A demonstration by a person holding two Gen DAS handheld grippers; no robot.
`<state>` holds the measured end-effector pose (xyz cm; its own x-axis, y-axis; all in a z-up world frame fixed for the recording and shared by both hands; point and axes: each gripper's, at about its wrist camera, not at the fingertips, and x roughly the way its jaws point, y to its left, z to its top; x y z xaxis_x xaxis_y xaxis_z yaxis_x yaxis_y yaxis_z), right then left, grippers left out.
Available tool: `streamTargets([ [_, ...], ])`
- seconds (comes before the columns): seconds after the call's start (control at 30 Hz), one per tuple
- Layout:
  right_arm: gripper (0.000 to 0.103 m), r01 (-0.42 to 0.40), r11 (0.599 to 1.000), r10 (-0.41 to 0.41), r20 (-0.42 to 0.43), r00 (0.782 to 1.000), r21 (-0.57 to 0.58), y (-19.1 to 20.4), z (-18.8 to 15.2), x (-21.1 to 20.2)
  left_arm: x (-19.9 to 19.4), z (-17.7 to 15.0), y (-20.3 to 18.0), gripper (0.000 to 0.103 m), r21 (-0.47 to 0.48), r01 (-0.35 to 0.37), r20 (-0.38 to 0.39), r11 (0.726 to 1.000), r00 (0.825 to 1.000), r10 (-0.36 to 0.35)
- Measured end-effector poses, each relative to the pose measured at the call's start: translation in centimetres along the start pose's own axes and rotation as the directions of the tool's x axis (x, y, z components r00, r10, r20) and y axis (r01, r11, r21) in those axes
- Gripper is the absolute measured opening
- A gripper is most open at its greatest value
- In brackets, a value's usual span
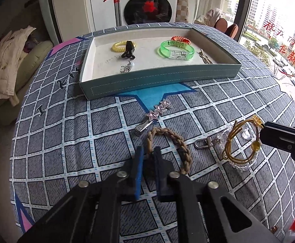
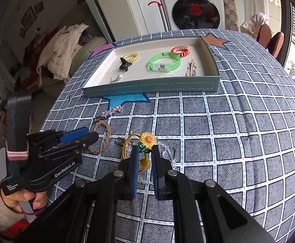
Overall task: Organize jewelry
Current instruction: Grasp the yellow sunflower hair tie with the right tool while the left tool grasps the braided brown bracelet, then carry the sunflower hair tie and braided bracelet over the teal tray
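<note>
A: My left gripper (image 1: 148, 151) has its fingers closed on the near end of the braided bracelet (image 1: 175, 139), on the counter (image 1: 107, 125) on the near side of the tray (image 1: 159, 79). The hold looks thin; I'd worry the loop slips out or drags the star hair clip (image 1: 157, 111) just beyond it.

B: And the right?

A: My right gripper (image 2: 144, 151) is nearly closed around the sunflower hair tie (image 2: 147, 139), tangled with the clear bead bracelet (image 2: 167, 151). Lifting may pull both. The braid is tan, soft, woven, lying flat.
</note>
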<state>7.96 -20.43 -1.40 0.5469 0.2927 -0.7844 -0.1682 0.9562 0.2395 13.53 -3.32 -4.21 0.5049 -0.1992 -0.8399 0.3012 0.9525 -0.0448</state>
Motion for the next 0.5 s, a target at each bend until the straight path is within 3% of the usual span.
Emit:
streamTargets([
  [0.2,0.013,0.002,1.0,-0.002,0.006,1.0,0.007,-0.1,0.0,-0.2,-0.7,0.0,1.1,0.026,-0.053,0.065,0.014,0.996,0.998,-0.065],
  [0.5,0.013,0.003,1.0,-0.003,0.032,0.999,0.016,-0.4,1.2,-0.9,-3.1,1.0,2.3,0.026,-0.079,0.081,0.075,0.994,0.994,-0.075],
])
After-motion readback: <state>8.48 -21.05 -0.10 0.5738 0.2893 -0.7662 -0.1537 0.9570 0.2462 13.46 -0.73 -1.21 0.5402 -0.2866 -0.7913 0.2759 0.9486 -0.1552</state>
